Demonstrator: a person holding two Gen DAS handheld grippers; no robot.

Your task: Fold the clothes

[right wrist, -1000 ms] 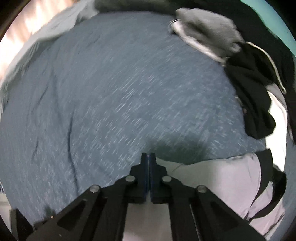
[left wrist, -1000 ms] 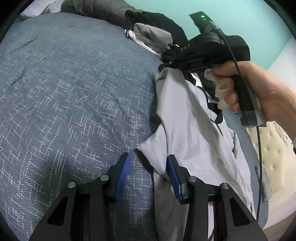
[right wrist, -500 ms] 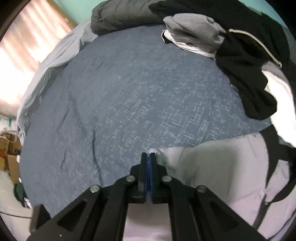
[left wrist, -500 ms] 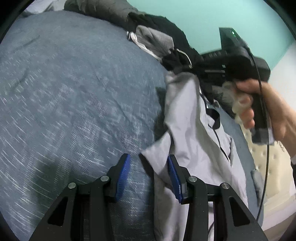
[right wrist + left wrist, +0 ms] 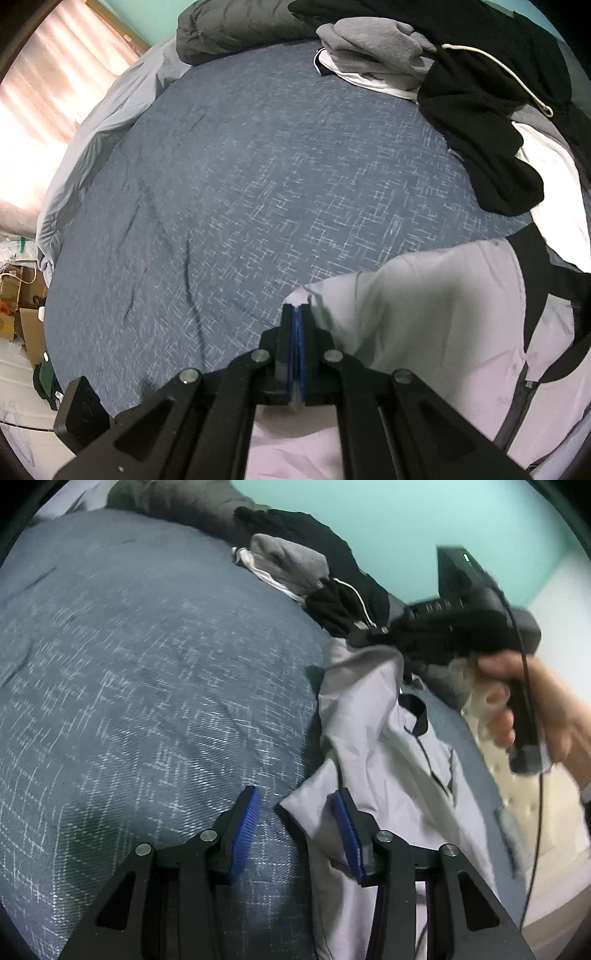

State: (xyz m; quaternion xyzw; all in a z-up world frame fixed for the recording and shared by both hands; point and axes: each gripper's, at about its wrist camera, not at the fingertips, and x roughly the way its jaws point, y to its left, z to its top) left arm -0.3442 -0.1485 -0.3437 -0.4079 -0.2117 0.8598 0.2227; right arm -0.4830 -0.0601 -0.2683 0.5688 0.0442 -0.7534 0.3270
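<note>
A light grey jacket with black trim (image 5: 373,738) lies crumpled on the right part of a blue patterned bedspread (image 5: 147,686). My left gripper (image 5: 295,819) stands open low over the bed, and a corner of the jacket lies between its blue pads. In the left wrist view a hand holds the right gripper (image 5: 354,637) at the jacket's far edge. In the right wrist view the right gripper (image 5: 296,314) is shut on the edge of the grey jacket (image 5: 436,302), lifting it off the bedspread (image 5: 280,177).
A pile of clothes runs along the far right of the bed: a grey sweatshirt (image 5: 373,40), a black hoodie with a white drawstring (image 5: 480,92), a white garment (image 5: 550,170), a dark grey blanket (image 5: 236,33). Cardboard boxes (image 5: 26,306) stand left of the bed.
The right gripper has carried the jacket's edge to the right and back, away from the left gripper. The left gripper has stayed open at the same corner.
</note>
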